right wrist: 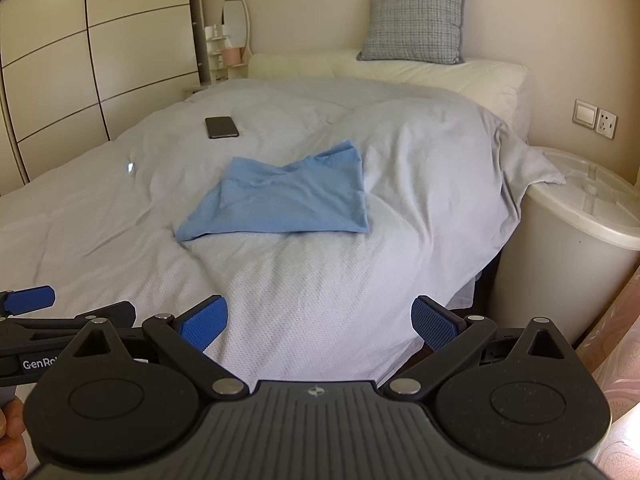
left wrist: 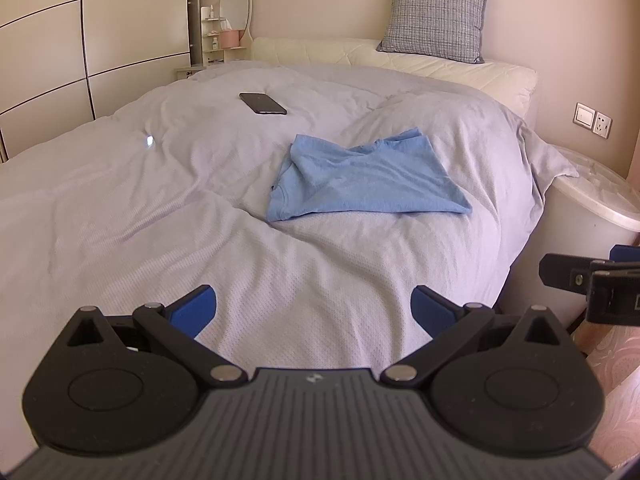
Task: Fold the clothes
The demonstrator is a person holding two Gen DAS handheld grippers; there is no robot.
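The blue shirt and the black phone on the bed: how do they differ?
The blue shirt is soft, rumpled cloth, loosely folded with creases; the black phone is a stiff, flat, glossy slab. The shirt covers far more of the duvet than the phone. The shirt lies nearer both open grippers, the left gripper and the right gripper; the phone sits farther back, towards the wardrobe side. Both rest on the duvet, untouched.

A light blue T-shirt [left wrist: 368, 178] lies folded but rumpled on the bed, well ahead of the left gripper [left wrist: 314, 308], slightly to its right.
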